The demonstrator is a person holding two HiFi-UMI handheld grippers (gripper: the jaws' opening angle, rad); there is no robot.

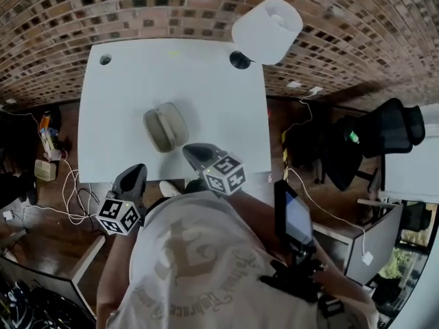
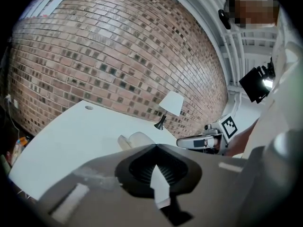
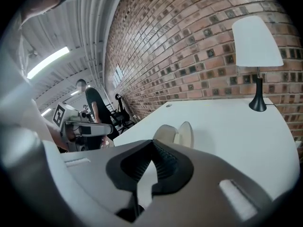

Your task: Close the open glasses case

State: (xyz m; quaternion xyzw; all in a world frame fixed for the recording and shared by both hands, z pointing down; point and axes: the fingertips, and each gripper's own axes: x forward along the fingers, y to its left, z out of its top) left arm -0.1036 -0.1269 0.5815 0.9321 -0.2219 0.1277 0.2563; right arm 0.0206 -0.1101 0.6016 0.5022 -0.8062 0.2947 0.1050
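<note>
Where everything rests: a white table (image 1: pixel 171 74) with the open glasses case (image 1: pixel 164 125) near its middle.
Room: a brick wall (image 1: pixel 137 9) stands beyond the case, wooden floor lies on the case's near-left side, and a black office chair (image 1: pixel 384 132) sits far to the case's right.
Lamp: a white-shaded table lamp (image 1: pixel 267 29) stands beyond the case and to its right, at the table's far corner.
Case state: its two beige shells stand spread apart, lid up, with nothing touching them.
Left gripper (image 1: pixel 139 168): held on the near-left side of the case, well short of it, pointing toward it and slightly down; its jaws are together with nothing between them.
Right gripper (image 1: pixel 191 149): held just on the near-right side of the case, not touching it and tilted down toward it; its jaws are pressed together and empty.
Counts: one table, one glasses case, one lamp, one chair, two grippers.
</note>
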